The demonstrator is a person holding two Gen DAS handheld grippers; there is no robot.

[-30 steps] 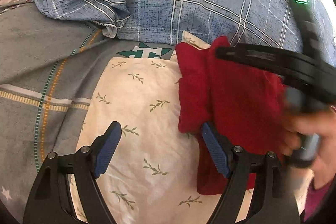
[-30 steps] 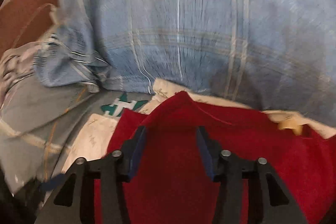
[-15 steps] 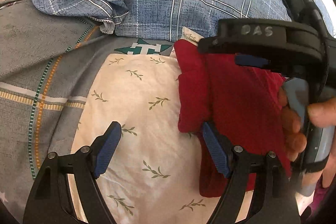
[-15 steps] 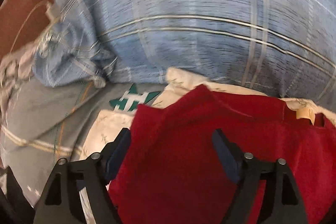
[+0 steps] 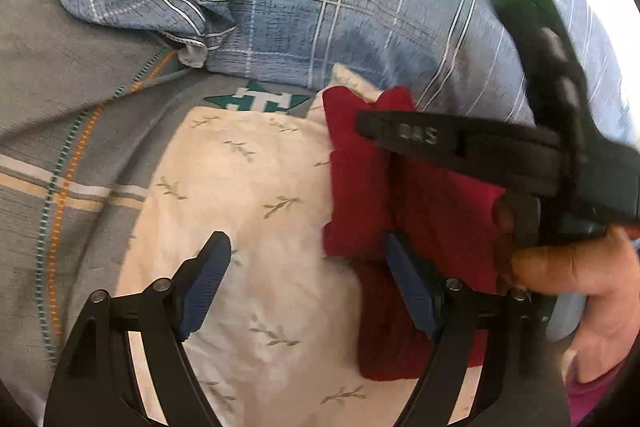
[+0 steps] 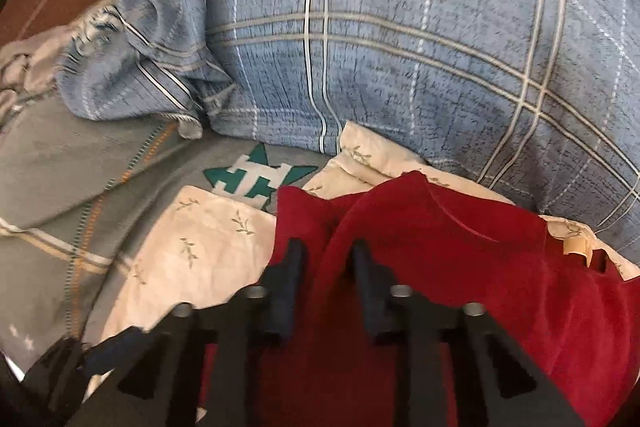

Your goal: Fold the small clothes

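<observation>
Red garment (image 6: 460,267) lies on the leaf-print cloth (image 5: 248,195), just in front of the blue plaid pillow (image 6: 400,47). Right gripper (image 6: 326,267) pinches a raised fold of it; left gripper (image 5: 308,267) gapes wide, one finger beside its edge.

Between my left fingers (image 5: 204,281) lies bare cream cloth (image 5: 248,203), open ahead to the grey sheet (image 5: 56,99). The blue pillow (image 5: 320,7) walls off the far side. My right gripper (image 6: 326,281) and the red garment (image 5: 436,211) block the right.
</observation>
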